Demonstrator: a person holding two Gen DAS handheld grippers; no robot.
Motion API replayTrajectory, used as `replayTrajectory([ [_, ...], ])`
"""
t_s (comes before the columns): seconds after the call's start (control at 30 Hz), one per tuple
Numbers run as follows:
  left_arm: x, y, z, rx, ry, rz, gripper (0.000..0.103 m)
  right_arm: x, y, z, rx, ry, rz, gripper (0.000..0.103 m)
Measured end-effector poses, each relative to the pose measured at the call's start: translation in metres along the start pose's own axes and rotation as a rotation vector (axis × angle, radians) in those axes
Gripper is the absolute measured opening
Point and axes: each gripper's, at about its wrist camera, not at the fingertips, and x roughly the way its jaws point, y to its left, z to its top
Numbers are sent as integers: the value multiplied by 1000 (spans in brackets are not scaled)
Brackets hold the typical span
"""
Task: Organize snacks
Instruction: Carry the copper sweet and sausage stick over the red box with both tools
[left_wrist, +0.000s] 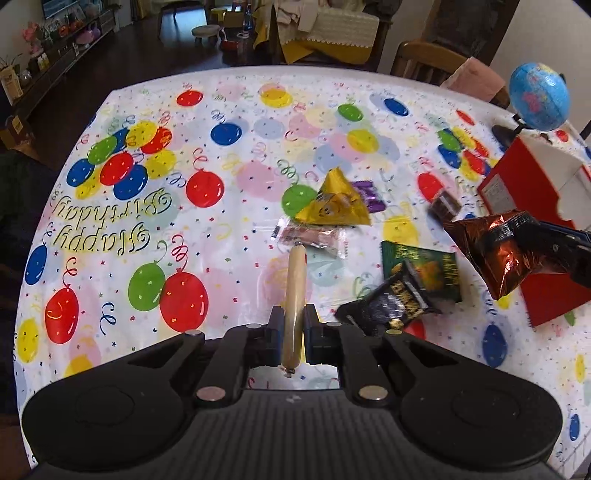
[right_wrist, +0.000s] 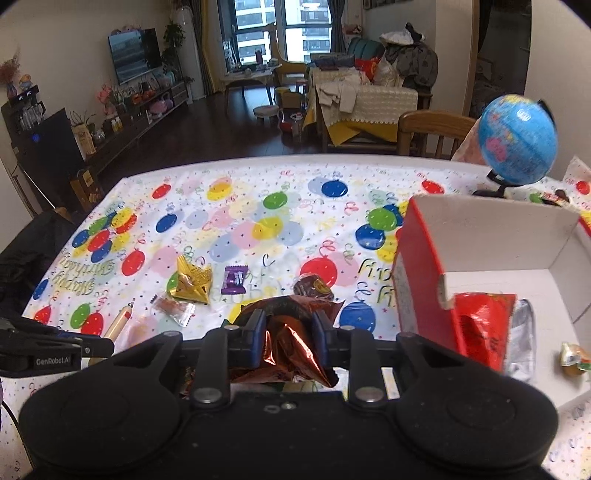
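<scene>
My left gripper (left_wrist: 294, 319) is shut on a beige sausage stick (left_wrist: 294, 291), held above the balloon tablecloth; the stick also shows in the right wrist view (right_wrist: 120, 322). My right gripper (right_wrist: 289, 325) is shut on a crinkly brown foil snack bag (right_wrist: 286, 341), seen in the left wrist view (left_wrist: 495, 251) held in the air beside the red-and-white box (left_wrist: 532, 192). The open box (right_wrist: 491, 236) holds a red packet (right_wrist: 484, 328) and a small yellow candy (right_wrist: 574, 360). On the cloth lie a yellow triangular pack (left_wrist: 334, 203), a purple candy (left_wrist: 369, 194), a clear-wrapped snack (left_wrist: 314, 238), a green packet (left_wrist: 424, 266) and a black packet (left_wrist: 391, 306).
A blue globe (right_wrist: 517, 140) stands behind the box at the table's far right. A brown round snack (right_wrist: 314, 286) lies near the box. A wooden chair (right_wrist: 428, 133) stands at the far edge. The table's left half (left_wrist: 147, 184) has only the printed cloth.
</scene>
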Motion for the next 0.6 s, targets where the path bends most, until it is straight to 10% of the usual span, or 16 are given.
replayTrajectory([
  [0.6,-73,-88,21,115,-141,-74,10,-95,-46,21,24,-159,-44,25],
])
